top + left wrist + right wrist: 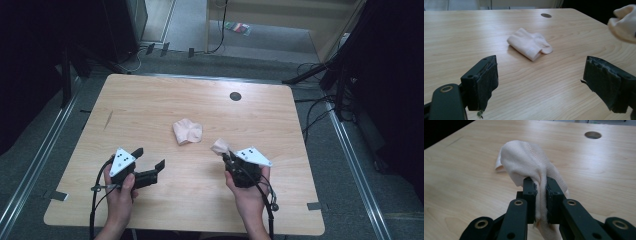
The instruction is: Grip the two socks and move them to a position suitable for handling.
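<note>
Right gripper [540, 188]: jaws clamped on a thin fold of one pale sock [529, 160], lifted off the desk [150, 105]. Left gripper [541, 82]: jaws wide apart, empty. Second sock [187, 131] lies folded mid-desk. Risk: the thin pinch slips and the held sock drops.

No readable text, label, brand, number or sign anywhere in the three views. Nothing printed on the wooden table [150, 100], on the pale cloth pieces, or on the grey plates atop the grippers. Small colourful item on the floor beyond the table [238, 28] too blurred to read.
</note>
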`<state>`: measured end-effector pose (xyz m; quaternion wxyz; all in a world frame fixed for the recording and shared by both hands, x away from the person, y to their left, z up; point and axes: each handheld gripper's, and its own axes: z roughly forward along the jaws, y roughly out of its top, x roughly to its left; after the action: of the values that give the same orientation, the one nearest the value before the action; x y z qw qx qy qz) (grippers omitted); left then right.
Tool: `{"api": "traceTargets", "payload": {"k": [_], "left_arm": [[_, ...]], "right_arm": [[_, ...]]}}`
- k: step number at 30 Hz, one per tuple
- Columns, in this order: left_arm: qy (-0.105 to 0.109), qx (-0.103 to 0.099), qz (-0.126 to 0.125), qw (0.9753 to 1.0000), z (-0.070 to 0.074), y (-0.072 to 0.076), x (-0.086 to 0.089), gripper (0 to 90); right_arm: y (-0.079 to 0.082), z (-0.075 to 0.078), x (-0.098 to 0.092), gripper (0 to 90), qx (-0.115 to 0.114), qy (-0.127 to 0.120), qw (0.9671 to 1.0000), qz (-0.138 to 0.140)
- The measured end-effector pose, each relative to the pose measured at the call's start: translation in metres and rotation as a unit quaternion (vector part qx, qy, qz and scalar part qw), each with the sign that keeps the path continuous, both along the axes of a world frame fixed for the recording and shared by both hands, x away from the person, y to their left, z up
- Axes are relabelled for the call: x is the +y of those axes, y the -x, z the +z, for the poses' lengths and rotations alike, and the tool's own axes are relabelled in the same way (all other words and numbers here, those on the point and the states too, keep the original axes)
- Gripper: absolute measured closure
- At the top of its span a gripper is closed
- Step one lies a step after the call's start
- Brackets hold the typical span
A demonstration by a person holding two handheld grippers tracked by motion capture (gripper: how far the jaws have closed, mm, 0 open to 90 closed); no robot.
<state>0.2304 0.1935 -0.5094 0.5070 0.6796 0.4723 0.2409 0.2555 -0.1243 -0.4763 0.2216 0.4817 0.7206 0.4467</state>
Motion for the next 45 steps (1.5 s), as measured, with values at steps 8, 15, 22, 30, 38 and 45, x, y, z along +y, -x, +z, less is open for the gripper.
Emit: {"api": "traceTargets", "payload": {"k": [8,15,22,30,38,45], "left_arm": [[0.013,0.0,-0.027,0.9995,-0.01,0.006,-0.012,12.5],[0.0,0.006,-0.05,0.9987,-0.016,0.011,-0.015,12.5],[-0.004,0.008,-0.054,0.9985,-0.018,0.015,-0.015,12.5],[-0.006,0.014,-0.055,0.9984,-0.02,0.013,-0.013,12.5],[0.001,0.013,-0.047,0.9988,-0.02,0.011,-0.008,12.5],[-0.004,0.019,-0.048,0.9987,-0.022,0.009,-0.008,12.5]], "right_arm": [[0.013,-0.011,0.029,81.6,0.007,0.004,0.9993,0.035],[0.019,-0.02,0.044,81.6,0.005,0.006,0.999,0.043],[0.028,-0.04,0.06,81.7,0.008,0.025,0.9987,0.043],[0.031,-0.056,0.073,62.6,0.022,0.016,0.9988,0.04],[0.031,-0.032,0.057,49.0,-0.01,-0.046,0.9979,0.044],[0.003,-0.049,0.032,62.7,0.043,-0.032,0.9974,0.048]]}}
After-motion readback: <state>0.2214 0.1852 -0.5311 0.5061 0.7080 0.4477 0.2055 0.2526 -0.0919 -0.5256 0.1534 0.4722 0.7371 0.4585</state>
